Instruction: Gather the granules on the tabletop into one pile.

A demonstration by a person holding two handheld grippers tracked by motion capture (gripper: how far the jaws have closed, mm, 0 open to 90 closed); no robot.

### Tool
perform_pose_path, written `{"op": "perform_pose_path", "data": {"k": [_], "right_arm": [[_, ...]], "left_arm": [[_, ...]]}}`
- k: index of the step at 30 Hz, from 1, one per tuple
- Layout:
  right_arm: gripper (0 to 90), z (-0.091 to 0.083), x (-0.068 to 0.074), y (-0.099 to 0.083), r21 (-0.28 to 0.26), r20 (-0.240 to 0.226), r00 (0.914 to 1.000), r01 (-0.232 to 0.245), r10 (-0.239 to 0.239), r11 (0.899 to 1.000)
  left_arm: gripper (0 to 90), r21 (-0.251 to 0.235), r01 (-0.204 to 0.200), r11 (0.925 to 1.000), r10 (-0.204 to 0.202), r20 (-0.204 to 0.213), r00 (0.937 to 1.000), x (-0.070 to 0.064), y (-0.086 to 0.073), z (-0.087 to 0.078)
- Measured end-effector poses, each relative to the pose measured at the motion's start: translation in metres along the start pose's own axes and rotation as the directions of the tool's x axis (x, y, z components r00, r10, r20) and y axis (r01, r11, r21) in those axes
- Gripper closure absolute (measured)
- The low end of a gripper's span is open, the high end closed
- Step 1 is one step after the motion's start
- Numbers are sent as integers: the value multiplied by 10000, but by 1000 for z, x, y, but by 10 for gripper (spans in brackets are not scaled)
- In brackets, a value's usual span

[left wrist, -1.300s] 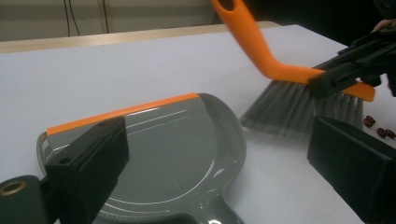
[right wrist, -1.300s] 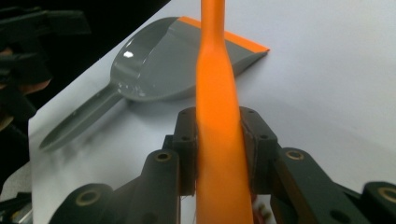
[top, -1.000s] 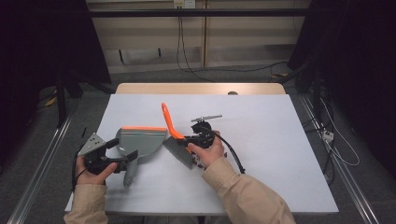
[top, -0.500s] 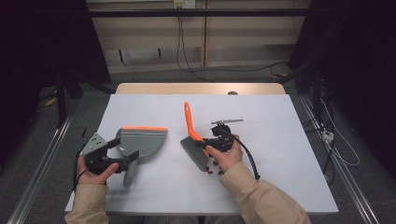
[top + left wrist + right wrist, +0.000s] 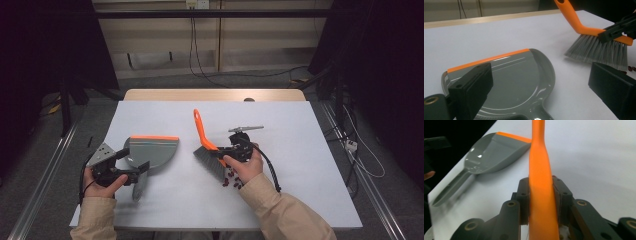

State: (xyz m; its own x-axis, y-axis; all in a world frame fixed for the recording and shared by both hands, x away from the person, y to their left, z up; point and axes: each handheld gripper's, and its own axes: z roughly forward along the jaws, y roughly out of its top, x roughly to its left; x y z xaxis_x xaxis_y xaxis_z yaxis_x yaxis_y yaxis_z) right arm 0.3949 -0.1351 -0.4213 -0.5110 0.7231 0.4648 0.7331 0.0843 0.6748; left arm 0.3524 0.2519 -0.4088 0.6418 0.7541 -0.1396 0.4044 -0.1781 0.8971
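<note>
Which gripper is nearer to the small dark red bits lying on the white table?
Right. The right gripper, shut on the orange-handled brush, is just above the dark red bits; the left gripper is far off, by the grey dustpan.

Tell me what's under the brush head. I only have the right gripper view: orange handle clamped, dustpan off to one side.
Observer: The high view shows small dark red bits on the table beside the brush bristles, just by the right hand.
Operator: Bristles down?
Observer: In the left gripper view the bristle tips point down, at or just off the table, and the handle angles up.
Operator: Left hand-held gripper on the dustpan?
Observer: No. The left hand-held gripper is open. Its jaws stand wide apart over the dustpan, not clamped on it.
</note>
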Motion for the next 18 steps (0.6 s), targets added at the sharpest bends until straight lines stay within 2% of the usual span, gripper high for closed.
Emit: {"op": "perform_pose_path", "data": {"k": [3,4,6,9,11,13,14,18], "right_arm": [[710,-3,7,0,4,-409,9986,320,-320,9995],[710,-4,9,-1,67,-672,9961,571,-565,9983],[710,-7,13,-6,290,-872,9931,808,-780,9963],[710,-11,15,-19,646,-1414,9849,1094,-994,9919],[710,-13,11,-27,834,-1613,9801,1307,-1161,9879],[710,-17,3,-31,693,-1670,9759,1537,-1404,9857],[710,-18,-2,-31,694,-1697,9766,1456,-1322,9869],[709,-16,-17,-24,617,-1687,9745,1605,-1482,9851]], "left_arm": [[56,1,15,10000,-15,-4,10000,0,0,0],[56,-13,26,10000,-26,-9,10000,0,0,0],[56,-9,32,10000,-32,-13,10000,1,0,0],[56,-17,32,10000,-32,-12,10000,1,0,0],[56,-10,28,10000,-28,-17,10000,1,0,0],[56,21,21,10000,-21,-25,10000,1,0,0],[56,37,17,10000,-17,-28,10000,1,0,0],[56,58,15,10000,-15,-36,10000,1,0,1]]}}
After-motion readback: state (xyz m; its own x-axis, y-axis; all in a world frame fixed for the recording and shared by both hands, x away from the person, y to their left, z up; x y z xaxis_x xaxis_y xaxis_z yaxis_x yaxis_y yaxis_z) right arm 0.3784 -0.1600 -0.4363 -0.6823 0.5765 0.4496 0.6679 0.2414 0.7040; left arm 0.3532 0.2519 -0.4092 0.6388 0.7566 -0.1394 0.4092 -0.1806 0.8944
